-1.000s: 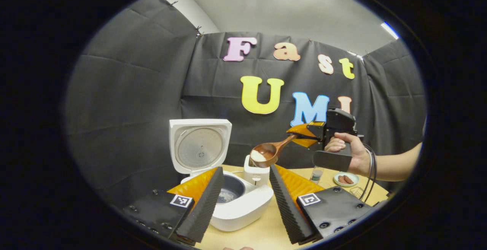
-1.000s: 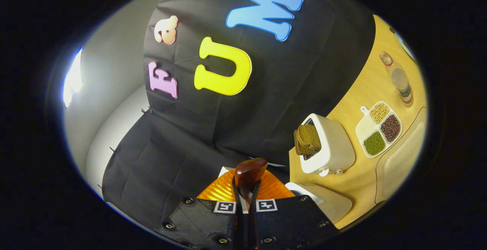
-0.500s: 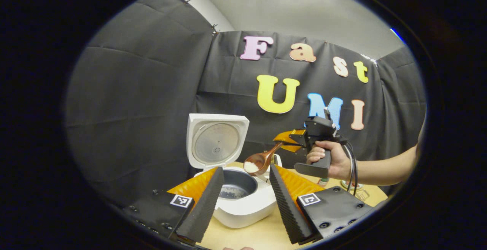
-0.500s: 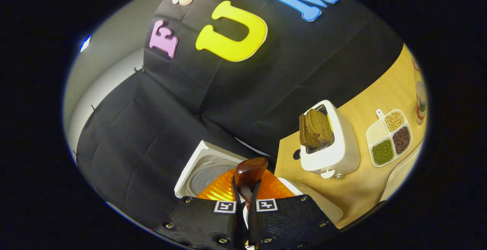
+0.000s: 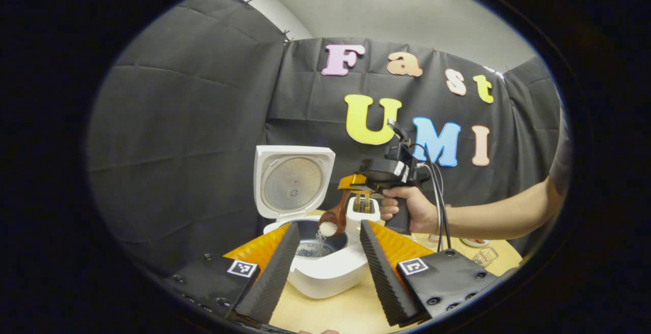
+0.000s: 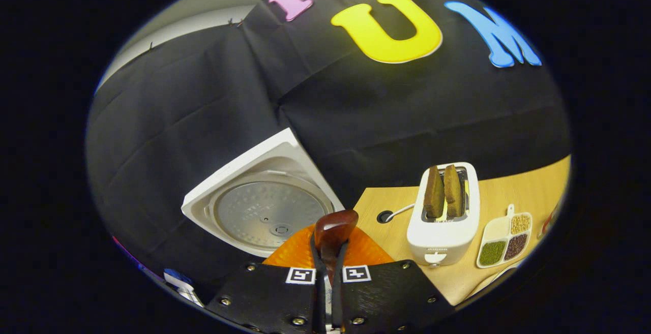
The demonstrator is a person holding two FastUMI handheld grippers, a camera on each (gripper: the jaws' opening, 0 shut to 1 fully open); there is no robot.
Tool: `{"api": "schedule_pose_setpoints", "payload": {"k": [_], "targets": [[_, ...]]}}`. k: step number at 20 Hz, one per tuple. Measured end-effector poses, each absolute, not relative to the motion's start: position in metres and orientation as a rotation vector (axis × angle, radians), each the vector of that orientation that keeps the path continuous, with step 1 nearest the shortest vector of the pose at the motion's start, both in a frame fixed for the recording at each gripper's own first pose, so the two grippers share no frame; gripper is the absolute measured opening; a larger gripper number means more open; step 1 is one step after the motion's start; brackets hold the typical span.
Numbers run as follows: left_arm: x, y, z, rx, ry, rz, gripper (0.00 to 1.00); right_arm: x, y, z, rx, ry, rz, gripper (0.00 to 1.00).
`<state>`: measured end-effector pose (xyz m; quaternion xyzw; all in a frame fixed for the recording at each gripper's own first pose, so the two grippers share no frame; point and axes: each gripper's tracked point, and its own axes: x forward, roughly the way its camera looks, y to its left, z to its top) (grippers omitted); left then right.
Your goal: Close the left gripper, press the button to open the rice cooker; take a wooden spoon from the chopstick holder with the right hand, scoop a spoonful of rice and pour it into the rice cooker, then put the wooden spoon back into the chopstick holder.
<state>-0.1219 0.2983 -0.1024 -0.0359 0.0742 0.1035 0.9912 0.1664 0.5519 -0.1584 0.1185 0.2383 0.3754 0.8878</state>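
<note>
Black cloth walls close off the booth around a light wooden table. Right gripper is clamped on the handle of the wooden spoon, jaws pinched tight around it in the right gripper view; a hand holds that gripper by its grip. Spoon is tipped bowl-down over the rice cooker, and white rice is falling off the bowl into the dark inner pot, where some grains already lie. Left gripper hangs back near the table edge, fingers spread wide, holding nothing, framing the cooker between them. Progress, judging by layout: the lid stands up and open, so the button press is done; spoon fetched, scoop done; the pour is underway. Left to do: empty the spoon, then return it to the chopstick holder, which I can't pick out for certain. Counts: two grippers, one wooden spoon, one rice cooker with one lid. Beyond the cooker, one white toaster with two dark bread slices standing in its slots, cord running to a hole in the table. One divided dish just beside the toaster with four compartments: pale, tan, green and dark red grains or beans. At the far right of the left gripper view, small items too blurred to name.
</note>
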Motion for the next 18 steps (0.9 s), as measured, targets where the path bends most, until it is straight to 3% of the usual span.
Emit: {"api": "schedule_pose_setpoints", "payload": {"k": [10, 18], "targets": [[-0.132, 0.307, -0.102, -0.085, 0.145, 0.243, 0.86, 0.133, 0.595, -0.144, -0.027, 0.361, 0.911, 0.05], [-0.137, 0.304, -0.100, -0.081, 0.140, 0.239, 0.86, 0.089, 0.609, -0.120, -0.321, 0.156, 1.084, 0.05]]}}
